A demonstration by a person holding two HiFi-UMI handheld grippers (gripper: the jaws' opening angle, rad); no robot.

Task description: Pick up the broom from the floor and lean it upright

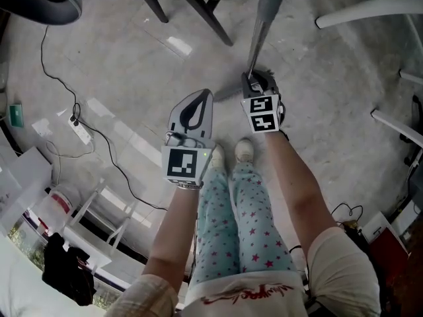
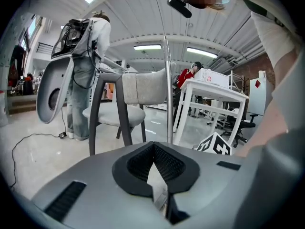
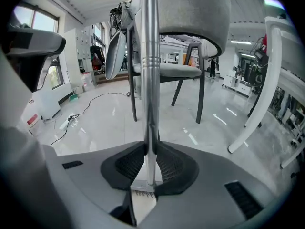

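text: none legible | shirt [image 1: 246, 296]: red script; unreadable

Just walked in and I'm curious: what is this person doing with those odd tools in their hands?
A person is standing with a two-jaw gripper in each hand. The right gripper is clamped on a metal broom handle, holding it upright in front of a grey chair. The left gripper is shut on nothing and hangs beside it. Whether the handle rests against the chair yet cannot be told.
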